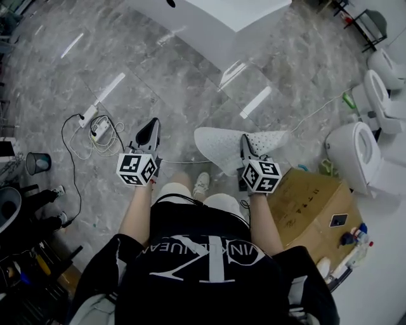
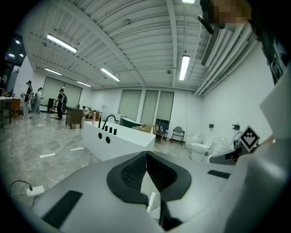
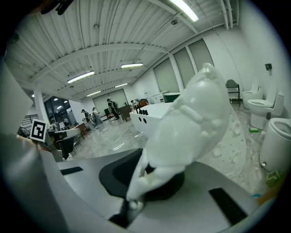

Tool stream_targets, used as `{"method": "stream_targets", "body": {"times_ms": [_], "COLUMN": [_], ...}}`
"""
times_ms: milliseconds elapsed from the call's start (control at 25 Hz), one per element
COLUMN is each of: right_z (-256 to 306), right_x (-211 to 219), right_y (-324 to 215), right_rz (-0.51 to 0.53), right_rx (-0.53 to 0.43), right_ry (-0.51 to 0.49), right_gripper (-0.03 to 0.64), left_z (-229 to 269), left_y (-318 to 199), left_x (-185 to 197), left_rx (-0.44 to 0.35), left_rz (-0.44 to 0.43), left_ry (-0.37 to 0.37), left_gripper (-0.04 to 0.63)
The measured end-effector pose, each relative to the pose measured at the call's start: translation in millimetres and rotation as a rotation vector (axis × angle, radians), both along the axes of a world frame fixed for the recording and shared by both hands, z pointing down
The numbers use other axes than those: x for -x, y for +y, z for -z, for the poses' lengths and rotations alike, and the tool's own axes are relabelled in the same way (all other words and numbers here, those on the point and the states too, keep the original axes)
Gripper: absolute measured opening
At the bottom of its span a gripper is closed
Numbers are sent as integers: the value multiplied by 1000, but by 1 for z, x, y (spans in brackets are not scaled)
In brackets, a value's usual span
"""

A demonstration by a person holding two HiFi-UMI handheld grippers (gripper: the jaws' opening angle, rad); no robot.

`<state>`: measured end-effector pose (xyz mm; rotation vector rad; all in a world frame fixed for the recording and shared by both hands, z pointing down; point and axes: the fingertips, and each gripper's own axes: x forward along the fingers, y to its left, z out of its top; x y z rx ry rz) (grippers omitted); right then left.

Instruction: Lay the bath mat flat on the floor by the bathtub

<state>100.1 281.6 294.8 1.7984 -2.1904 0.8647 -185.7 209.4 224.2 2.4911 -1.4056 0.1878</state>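
The bathtub (image 1: 216, 19) lies ahead, cut off at the head view's top edge. The mat (image 1: 219, 149) is held above the floor, bunched, with its long axis running left to right. The right gripper (image 1: 245, 145) pinches it. In that gripper's view the mat rears up and hides the jaw tips. The left gripper (image 2: 146, 157) is pressed together, with nothing visible in it.

Head view: the bathtub (image 1: 216, 16) at 12 o'clock is cut off by the top edge, and the toilet (image 1: 374, 89) at 3 o'clock by the right edge. The person's arm (image 1: 263, 216) covers part of the box (image 1: 311, 203).

Right gripper view: the mat (image 3: 191, 123) hides where the jaws meet.

Left gripper view: the people (image 2: 60, 102) at 9 o'clock are too small to describe.
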Motion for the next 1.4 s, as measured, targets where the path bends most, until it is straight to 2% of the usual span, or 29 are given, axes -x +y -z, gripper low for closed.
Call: {"method": "stream_targets", "body": {"times_ms": [280,520,720,920,1160,1400], "right_z": [-25,-45,-55,-77,-109,-146], "right_x": [-3,-7,-1,9,28,74], "right_y": [-56,-119,-164,-213,-274,-336], "right_rz": [31,46,77,119,230,393], "right_rx": [48,73,84,126,185,216], "right_ry": [6,10,-36,-51,-29,-25], "right_gripper": [34,34,34,34,34,34], "left_z": [-32,-70,-85,-103,-134,-181], "left_y": [-40,-115,-175,-230,-278,-308], "left_x": [-13,-43,-68,-81,-84,-79], "left_rx": [63,105,133,156,198,248], "left_rz": [-9,-29,-67,-96,-84,-61], "left_ry": [-15,6,-35,-19,24,50], "left_gripper": [17,17,17,17,17,17]}}
